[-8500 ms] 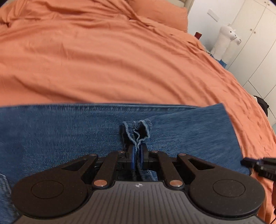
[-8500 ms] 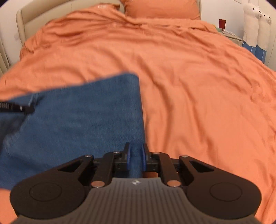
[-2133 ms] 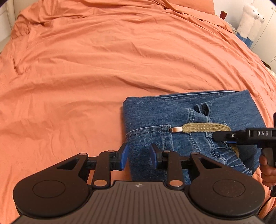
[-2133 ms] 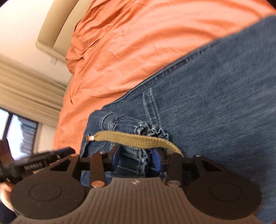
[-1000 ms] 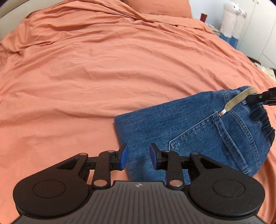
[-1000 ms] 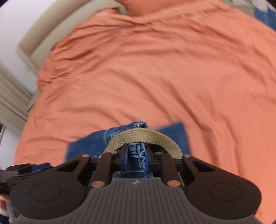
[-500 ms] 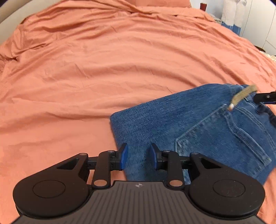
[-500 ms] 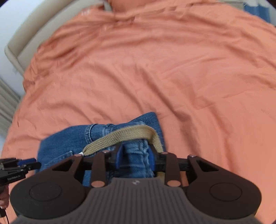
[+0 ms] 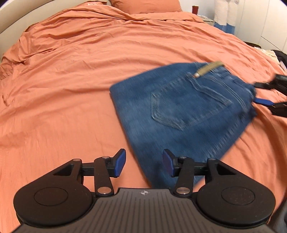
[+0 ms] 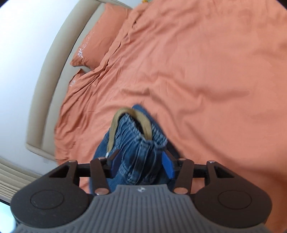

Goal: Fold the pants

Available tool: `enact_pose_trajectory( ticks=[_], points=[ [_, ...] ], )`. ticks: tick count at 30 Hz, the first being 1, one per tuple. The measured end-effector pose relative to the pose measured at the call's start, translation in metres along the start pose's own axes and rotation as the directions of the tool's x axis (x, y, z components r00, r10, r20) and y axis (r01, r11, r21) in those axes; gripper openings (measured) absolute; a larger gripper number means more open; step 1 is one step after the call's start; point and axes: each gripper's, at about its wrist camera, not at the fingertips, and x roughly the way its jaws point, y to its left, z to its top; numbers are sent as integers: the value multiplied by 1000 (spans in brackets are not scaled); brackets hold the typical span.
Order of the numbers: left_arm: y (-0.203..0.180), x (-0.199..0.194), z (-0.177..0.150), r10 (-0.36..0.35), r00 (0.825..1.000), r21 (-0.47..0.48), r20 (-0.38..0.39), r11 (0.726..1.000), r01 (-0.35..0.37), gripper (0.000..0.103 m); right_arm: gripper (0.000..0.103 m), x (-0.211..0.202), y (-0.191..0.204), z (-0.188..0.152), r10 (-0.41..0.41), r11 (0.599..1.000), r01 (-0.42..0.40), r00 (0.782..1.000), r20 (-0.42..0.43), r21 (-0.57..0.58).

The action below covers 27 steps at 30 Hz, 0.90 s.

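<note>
- Nearest my left wrist camera, I see the left gripper [image 9: 143, 165] with its jaws spread wide and nothing between them; its blue pads [image 9: 119, 164] hang just above the near edge of the folded pants [image 9: 181, 114].
- On my right wrist camera, the right gripper [image 10: 141, 165] also has its jaws spread, and the bunched waistband [image 10: 141, 141] of the pants sits between the blue pads; I cannot tell whether either pad touches the denim.
- Just past the left jaws, the pants lie folded into a compact blue packet on the bed [image 9: 71, 71], back pocket [image 9: 181, 105] facing up, the packet turned at an angle to my view.
- At the far right end of that packet, I see the right gripper's fingers [image 9: 265, 103] from the side, one above the other at the waistband edge.
- A tan belt [image 9: 208, 68] runs along the waistband, its metal-tipped end lying on the denim near the pocket; from the right wrist it arcs over the gathered waistband as a loop [image 10: 125, 116].
- Beyond the pants, the orange bedcover stretches away, wrinkled toward the left.
- Farthest off, I see an orange pillow [image 9: 145, 5] against a beige headboard [image 10: 53, 71], and white stuffed toys [image 9: 224, 14] stand at the right of the bed head.
</note>
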Motion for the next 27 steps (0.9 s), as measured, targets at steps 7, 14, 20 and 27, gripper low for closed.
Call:
enact_pose_trajectory(
  ticks=[7, 14, 20, 27],
  points=[
    [-37, 3, -34, 33, 997, 119, -67, 993, -25, 69, 46, 20, -8, -6, 41, 999, -40, 999, -25, 37],
    [-53, 27, -48, 118, 991, 145, -64, 984, -108, 43, 35, 23, -20, -2, 69, 995, -67, 997, -35, 67],
    [-54, 19, -44, 193, 979, 234, -60, 956, -174, 19, 12, -6, 2, -1, 175, 985, -175, 985, -4, -3],
    [-50, 43, -56, 210, 970, 234, -122, 956, -178, 14, 9, 5, -29, -4, 27, 997, -23, 999, -42, 71]
  ],
)
